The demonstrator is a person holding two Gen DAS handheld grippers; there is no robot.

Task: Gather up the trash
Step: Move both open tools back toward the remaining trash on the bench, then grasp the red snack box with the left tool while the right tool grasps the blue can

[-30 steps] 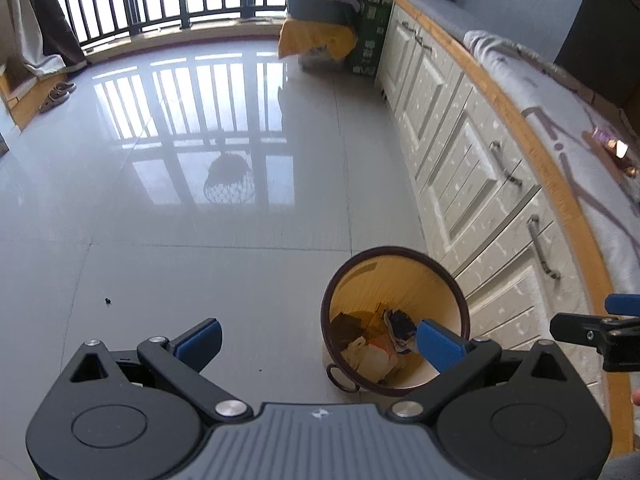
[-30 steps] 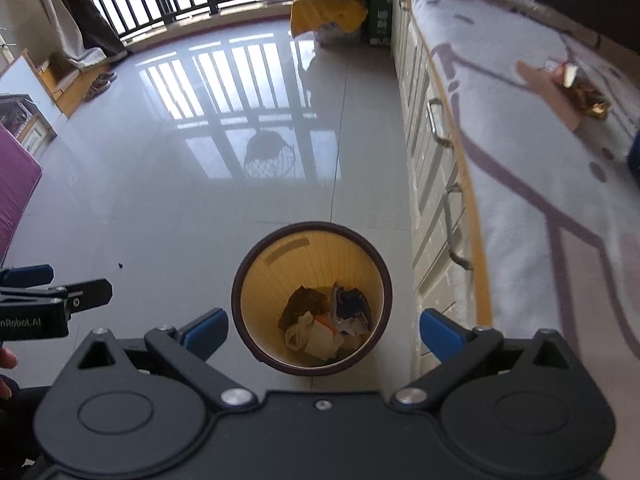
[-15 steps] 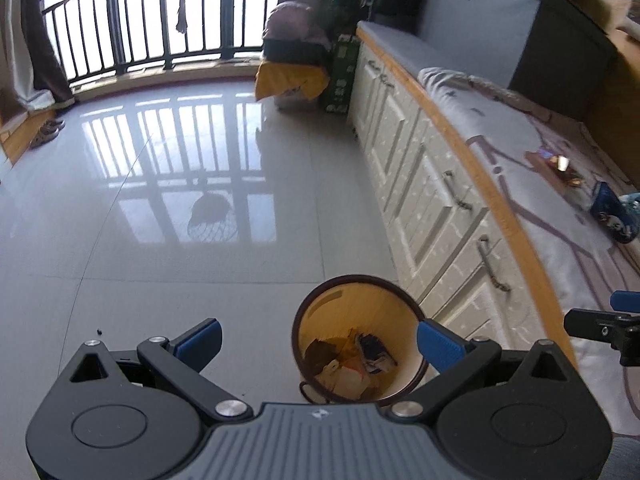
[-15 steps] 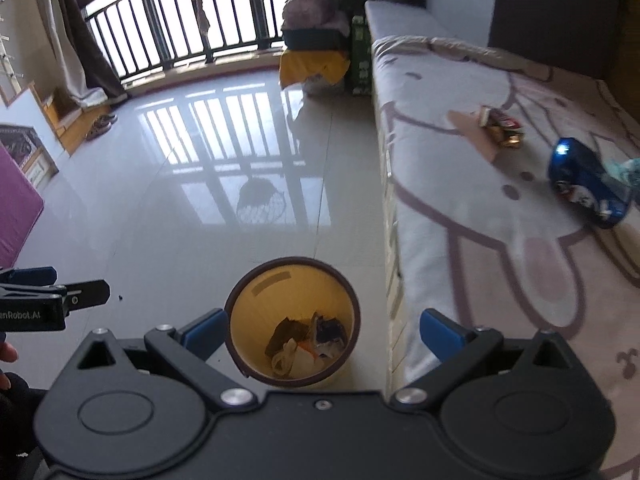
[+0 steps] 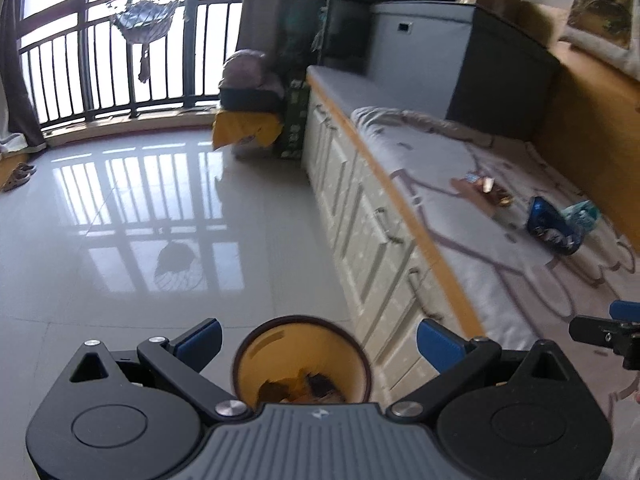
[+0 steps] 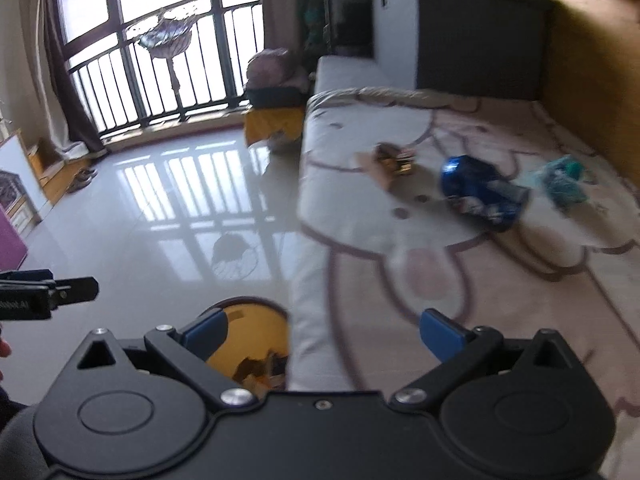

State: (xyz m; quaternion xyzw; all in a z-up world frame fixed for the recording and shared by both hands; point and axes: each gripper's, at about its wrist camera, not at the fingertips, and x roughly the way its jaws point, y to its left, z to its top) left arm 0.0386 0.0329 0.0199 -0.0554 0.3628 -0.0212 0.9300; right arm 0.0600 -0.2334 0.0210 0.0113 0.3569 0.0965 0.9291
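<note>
A yellow bin with a dark rim (image 5: 300,356) stands on the floor by the white cabinets and holds scraps; it also shows in the right wrist view (image 6: 256,340). On the patterned cover lie a crushed blue can (image 6: 482,192), a brown-gold wrapper (image 6: 394,158) and a teal wrapper (image 6: 562,178). The can (image 5: 554,226) and both wrappers (image 5: 486,190) also show in the left wrist view. My left gripper (image 5: 318,342) is open and empty above the bin. My right gripper (image 6: 324,330) is open and empty over the cover's edge.
White drawer cabinets (image 5: 360,216) with a wooden top edge run along the right. A glossy tiled floor (image 5: 140,220) reaches to a balcony railing (image 5: 100,68). A yellow-draped box (image 5: 246,128) sits at the far end. A grey cabinet (image 6: 460,28) stands behind the cover.
Both grippers have risen and tilted up from the bin toward the cover. The bin has slid to the bottom of both views and the can and wrappers have come into view.
</note>
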